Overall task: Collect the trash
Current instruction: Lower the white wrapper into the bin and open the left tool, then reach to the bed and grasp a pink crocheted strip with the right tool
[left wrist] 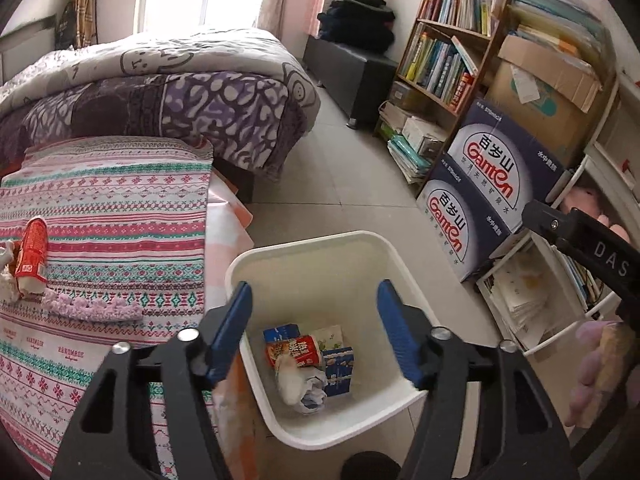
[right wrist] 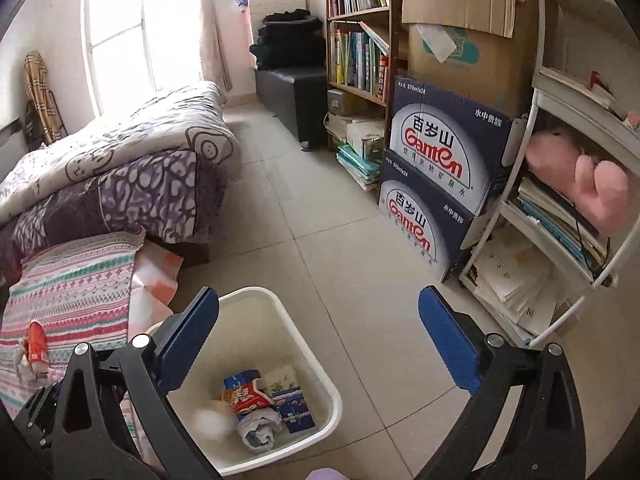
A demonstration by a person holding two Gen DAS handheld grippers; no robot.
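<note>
Hovering over white bin (left wrist: 256, 260), lower centre; both grippers (left wrist: 316, 332) (right wrist: 320, 344) spread, empty, litter (left wrist: 306, 364) dropped inside.

The left gripper (left wrist: 314, 330) points steeply downward, its blue-padded jaws parted with nothing clamped between them. The right gripper (right wrist: 320, 344) tilts down at a similar slant, its jaws spread very wide and likewise empty. In the left wrist view, the right gripper's black body shows at the right edge, held by a hand (left wrist: 600, 372) near its rear.
</note>
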